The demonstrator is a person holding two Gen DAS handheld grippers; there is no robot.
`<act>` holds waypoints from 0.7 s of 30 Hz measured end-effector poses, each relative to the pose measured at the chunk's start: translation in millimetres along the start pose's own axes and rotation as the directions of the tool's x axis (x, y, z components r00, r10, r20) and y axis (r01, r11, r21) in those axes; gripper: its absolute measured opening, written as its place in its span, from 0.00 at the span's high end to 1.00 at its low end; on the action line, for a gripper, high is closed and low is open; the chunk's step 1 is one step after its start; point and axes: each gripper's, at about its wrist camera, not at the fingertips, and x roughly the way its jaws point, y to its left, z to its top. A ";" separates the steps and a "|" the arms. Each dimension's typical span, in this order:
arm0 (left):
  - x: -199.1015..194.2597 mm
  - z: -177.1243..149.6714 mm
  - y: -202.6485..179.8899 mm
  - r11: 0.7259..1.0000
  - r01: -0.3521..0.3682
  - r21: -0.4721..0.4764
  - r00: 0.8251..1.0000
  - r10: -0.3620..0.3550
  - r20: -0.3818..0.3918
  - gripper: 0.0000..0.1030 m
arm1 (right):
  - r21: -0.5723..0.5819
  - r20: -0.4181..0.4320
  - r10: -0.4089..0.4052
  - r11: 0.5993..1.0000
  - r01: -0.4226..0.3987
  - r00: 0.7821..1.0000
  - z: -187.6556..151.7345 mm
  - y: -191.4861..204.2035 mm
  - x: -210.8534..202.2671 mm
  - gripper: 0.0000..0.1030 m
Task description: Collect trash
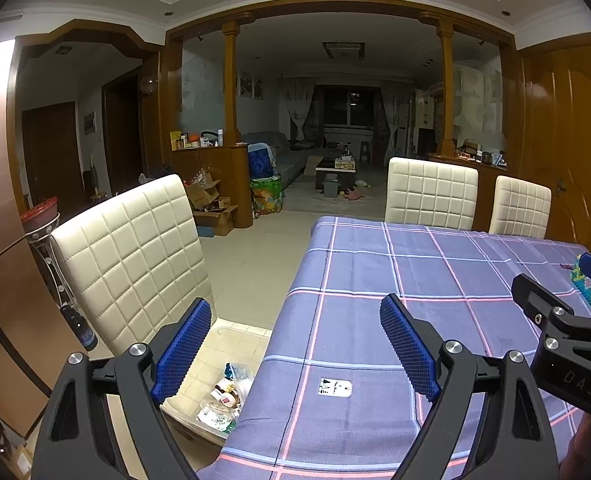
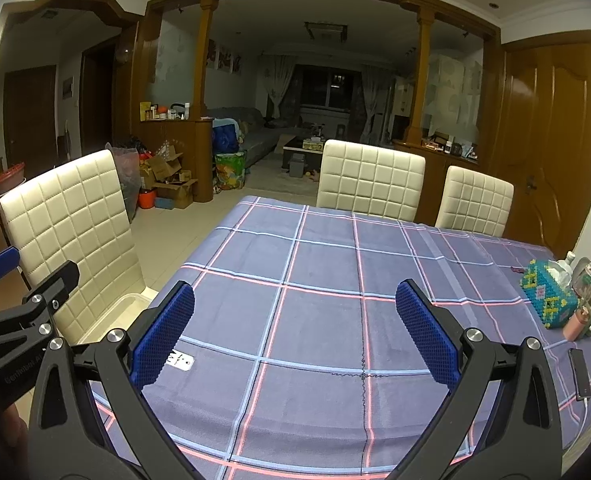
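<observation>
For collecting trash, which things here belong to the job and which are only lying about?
For the job:
- clear bin on the chair seat, with wrappers inside
- small white packet on the tablecloth
- left gripper and right gripper, jaws open and empty

Lying about:
- beaded tissue box
- bottles
- phone
- chairs

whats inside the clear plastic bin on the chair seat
The clear plastic bin on the chair seat holds a small heap of trash: wrappers and small packets, too jumbled to name singly. The tablecloth edge and the left gripper hide the bin's near part.
</observation>
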 end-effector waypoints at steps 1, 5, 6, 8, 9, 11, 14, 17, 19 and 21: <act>-0.1 0.1 0.1 1.000 0.000 0.003 1.000 0.000 0.001 0.18 | -0.001 0.000 0.000 1.000 0.000 1.000 0.0 0.1 0.0 0.04; -0.7 0.7 -0.6 1.000 -0.001 0.005 1.000 0.001 0.006 0.18 | -0.001 0.000 0.001 1.000 -0.001 1.000 -0.1 0.4 -0.1 0.04; -0.7 0.9 -0.8 1.000 -0.003 0.009 1.000 0.003 0.008 0.18 | -0.001 0.000 0.001 1.000 -0.001 1.000 -0.2 0.5 -0.1 0.04; -0.8 1.1 -2.1 1.000 0.002 0.014 1.000 -0.002 0.006 0.18 | -0.001 0.000 0.001 1.000 -0.001 1.000 -0.3 0.6 -0.1 0.04; -0.8 1.4 -2.1 1.000 0.008 0.014 1.000 -0.008 0.005 0.18 | -0.001 0.000 0.001 1.000 -0.001 1.000 -0.3 0.6 -0.1 0.04; -0.8 1.4 -3.0 1.000 0.008 0.019 1.000 -0.008 0.006 0.18 | -0.001 -0.001 0.001 1.000 -0.001 1.000 -0.3 0.7 0.0 0.04; -2.0 1.1 -3.8 1.000 0.009 0.026 1.000 -0.010 0.007 0.18 | -0.001 0.000 0.001 1.000 -0.001 1.000 -0.3 0.8 -0.2 0.04; -2.1 0.7 -4.6 1.000 0.009 0.026 1.000 -0.009 0.006 0.18 | 0.000 -0.002 0.002 1.000 -0.002 1.000 -0.4 0.7 0.0 0.04; -2.0 0.9 -4.7 1.000 0.010 0.027 1.000 -0.010 0.006 0.18 | 0.000 0.000 0.002 1.000 -0.002 1.000 -0.4 0.5 -0.3 0.04; -2.3 1.0 -4.8 1.000 0.011 0.027 1.000 -0.012 0.005 0.18 | -0.002 0.000 0.000 1.000 0.000 1.000 0.6 0.4 0.1 0.04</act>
